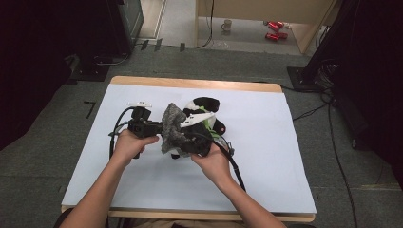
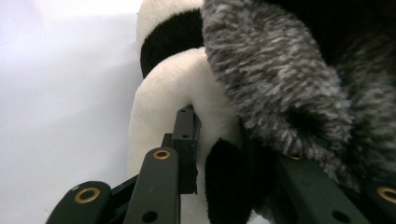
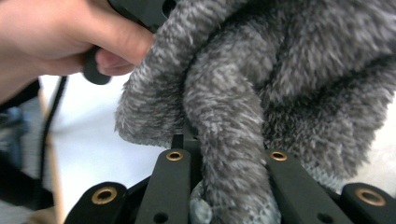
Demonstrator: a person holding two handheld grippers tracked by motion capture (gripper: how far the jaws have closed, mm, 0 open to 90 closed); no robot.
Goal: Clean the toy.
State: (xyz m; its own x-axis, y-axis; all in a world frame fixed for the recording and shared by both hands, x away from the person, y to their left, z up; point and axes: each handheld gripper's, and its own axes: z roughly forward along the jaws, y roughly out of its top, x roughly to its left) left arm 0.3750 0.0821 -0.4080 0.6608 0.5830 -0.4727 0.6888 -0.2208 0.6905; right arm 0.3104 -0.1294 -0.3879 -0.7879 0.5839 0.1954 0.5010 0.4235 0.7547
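At the middle of the white desk [image 1: 266, 156], the left gripper [image 2: 219, 154] has its jaws closed on a black-and-white plush toy [image 2: 173, 88] while the right gripper [image 3: 229, 158] clamps grey fuzzy cloth [image 3: 280, 84], likely pulling it over the toy next.

The high view is evenly lit from above, and the pale white rectangular surface [image 1: 266, 156] is bright, with soft, faint shadows under the forearms. The room's left and right edges fall into near-black, and the picture is slightly soft throughout. In the left gripper view the white background glares towards overexposure, while the fluffy grey plush cloth [image 2: 280, 79] is blurred from closeness. In the right gripper view the same cloth [image 3: 243, 107] is fairly sharp, and the hand [image 3: 60, 42] is soft.
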